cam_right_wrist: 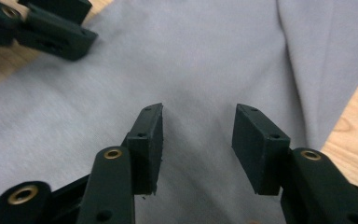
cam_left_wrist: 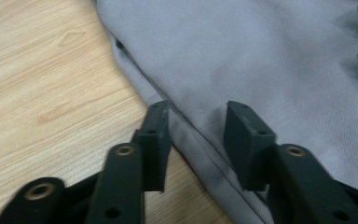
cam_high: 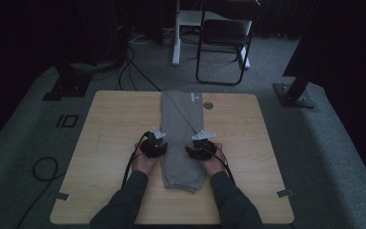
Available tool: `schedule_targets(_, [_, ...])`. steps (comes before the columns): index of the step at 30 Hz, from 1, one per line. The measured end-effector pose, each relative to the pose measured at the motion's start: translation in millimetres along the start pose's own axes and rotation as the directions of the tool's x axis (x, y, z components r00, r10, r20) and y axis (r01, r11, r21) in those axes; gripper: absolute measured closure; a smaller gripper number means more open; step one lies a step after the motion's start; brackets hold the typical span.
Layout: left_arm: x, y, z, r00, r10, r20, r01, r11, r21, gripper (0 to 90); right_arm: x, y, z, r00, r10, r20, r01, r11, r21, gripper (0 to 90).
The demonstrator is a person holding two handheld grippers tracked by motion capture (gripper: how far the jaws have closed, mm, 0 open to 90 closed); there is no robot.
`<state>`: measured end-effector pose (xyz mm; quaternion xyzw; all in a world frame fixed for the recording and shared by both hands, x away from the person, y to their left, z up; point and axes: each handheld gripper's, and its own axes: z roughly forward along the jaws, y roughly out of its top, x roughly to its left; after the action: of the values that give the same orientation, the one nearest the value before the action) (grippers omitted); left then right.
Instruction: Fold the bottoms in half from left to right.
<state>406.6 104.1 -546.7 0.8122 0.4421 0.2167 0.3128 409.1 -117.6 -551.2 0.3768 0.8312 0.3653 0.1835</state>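
A pair of grey trousers (cam_high: 181,133) lies folded lengthwise down the middle of the wooden table (cam_high: 109,129), with the waistband end near the person. My left gripper (cam_high: 156,145) sits at the garment's left edge. In the left gripper view it (cam_left_wrist: 196,133) stands open, its jaws straddling the side seam of the grey fabric (cam_left_wrist: 261,51). My right gripper (cam_high: 198,147) is at the garment's right side. In the right gripper view it (cam_right_wrist: 198,140) hangs open just above the grey cloth (cam_right_wrist: 186,56), with nothing between the jaws.
A small round disc (cam_high: 208,105) lies on the table beside the far end of the trousers. A black chair (cam_high: 224,38) and a white desk leg (cam_high: 176,33) stand beyond the table. Cables (cam_high: 43,169) trail over the carpet at left.
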Motion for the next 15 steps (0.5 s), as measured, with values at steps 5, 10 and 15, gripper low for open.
schedule_targets(5, [2.8, -5.7, -4.5, 0.9995, -0.018, 0.025, 0.018, 0.9998, -0.002, 69.7, 3.5, -4.6, -0.6, 0.9999, 0.006, -0.015, -0.006, 1.000, -0.006, 56.3])
schedule_targets(10, [2.3, -15.8, -12.9, 0.9988, -0.021, 0.045, 0.021, 0.9997, -0.011, 73.1, 7.3, -12.2, -6.1, 0.9994, 0.002, -0.036, -0.003, 1.000, -0.026, 57.2])
schedule_targets(15, [-4.9, -22.7, -20.5, 0.9991, -0.011, 0.042, 0.011, 0.9999, -0.011, 78.2, 14.7, -18.5, -13.0, 0.9988, -0.013, -0.046, 0.012, 1.000, -0.028, 59.1])
